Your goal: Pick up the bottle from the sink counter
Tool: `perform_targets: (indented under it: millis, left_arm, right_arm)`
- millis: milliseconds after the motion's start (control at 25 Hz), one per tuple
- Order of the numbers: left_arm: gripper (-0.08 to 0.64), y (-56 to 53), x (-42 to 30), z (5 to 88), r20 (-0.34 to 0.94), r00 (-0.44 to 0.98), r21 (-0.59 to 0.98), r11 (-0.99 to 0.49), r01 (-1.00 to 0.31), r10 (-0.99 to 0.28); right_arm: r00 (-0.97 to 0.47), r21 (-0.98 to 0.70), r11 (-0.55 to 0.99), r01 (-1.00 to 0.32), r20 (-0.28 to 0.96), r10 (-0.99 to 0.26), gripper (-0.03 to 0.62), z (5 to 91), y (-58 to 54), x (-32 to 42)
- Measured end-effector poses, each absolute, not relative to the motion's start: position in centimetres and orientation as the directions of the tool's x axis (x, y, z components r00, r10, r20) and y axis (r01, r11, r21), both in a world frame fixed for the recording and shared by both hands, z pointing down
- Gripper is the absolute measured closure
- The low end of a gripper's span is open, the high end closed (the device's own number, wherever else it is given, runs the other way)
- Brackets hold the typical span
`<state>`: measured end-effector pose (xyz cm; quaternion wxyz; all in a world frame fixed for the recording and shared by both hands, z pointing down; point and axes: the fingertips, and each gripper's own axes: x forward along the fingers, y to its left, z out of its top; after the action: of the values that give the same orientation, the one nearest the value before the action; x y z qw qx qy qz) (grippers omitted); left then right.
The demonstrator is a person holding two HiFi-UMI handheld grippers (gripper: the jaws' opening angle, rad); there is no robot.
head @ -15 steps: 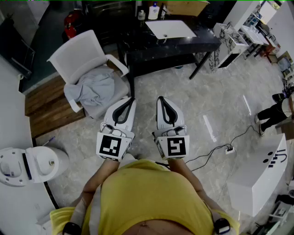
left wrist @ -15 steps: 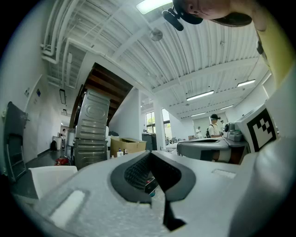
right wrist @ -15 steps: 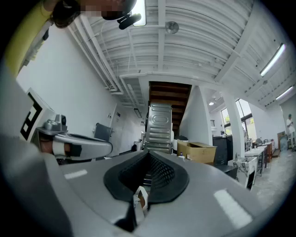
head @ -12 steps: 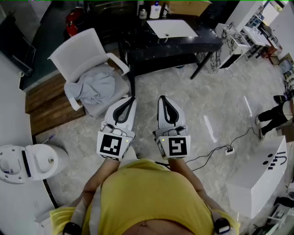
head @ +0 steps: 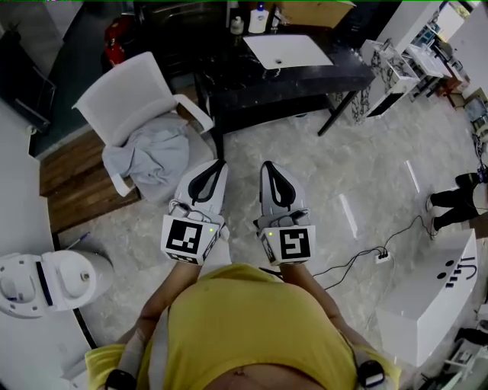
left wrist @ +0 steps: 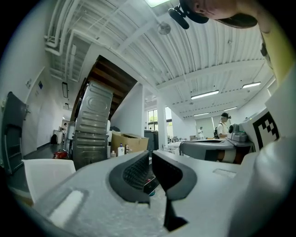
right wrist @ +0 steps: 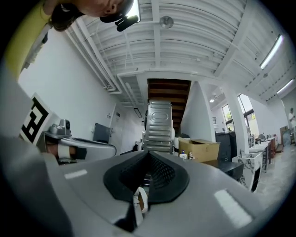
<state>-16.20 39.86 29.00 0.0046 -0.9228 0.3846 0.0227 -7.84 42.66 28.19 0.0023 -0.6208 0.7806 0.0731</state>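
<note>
Far ahead, a white bottle with a blue cap [head: 258,17] stands at the back of the black sink counter [head: 305,76], behind the white basin [head: 288,49]. A smaller bottle [head: 236,23] stands to its left. My left gripper [head: 216,164] and right gripper [head: 268,164] are held side by side at waist height over the floor, well short of the counter, both shut and empty. In the left gripper view the bottle [left wrist: 120,149] is small beyond the shut left gripper [left wrist: 150,155]. In the right gripper view it [right wrist: 183,155] shows past the right gripper [right wrist: 148,155].
A white chair [head: 130,95] with a grey cloth [head: 152,148] stands left of the counter. A white round appliance [head: 46,278] sits at the lower left and a white cabinet [head: 431,297] at the lower right. A cable and power strip [head: 380,252] lie on the marble floor. A cardboard box [left wrist: 134,141] stands behind the counter.
The head view has shifted a little, so the chair and counter sit slightly lower in the frame. Both grippers have stayed side by side and shut.
</note>
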Motion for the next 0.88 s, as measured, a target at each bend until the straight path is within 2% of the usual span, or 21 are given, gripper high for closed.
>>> perform_targets:
  millis: [560,880]
  left_arm:
    - [0.493,17.6,-13.6,29.3,-0.029,0.766,0.028,-0.766,-0.642,-0.643]
    - [0.477,8.8,-11.9,30.2,-0.028,0.803,0.032,-0.803,-0.595,-0.595]
  right_arm:
    - [-0.184,0.087,0.177,-0.980,-0.082,-0.980,0.592,28.0,20.0,-6.4]
    - [-0.136,0.097,0.130,-0.987,-0.061,-0.989,0.591,28.9,11.5,-4.6]
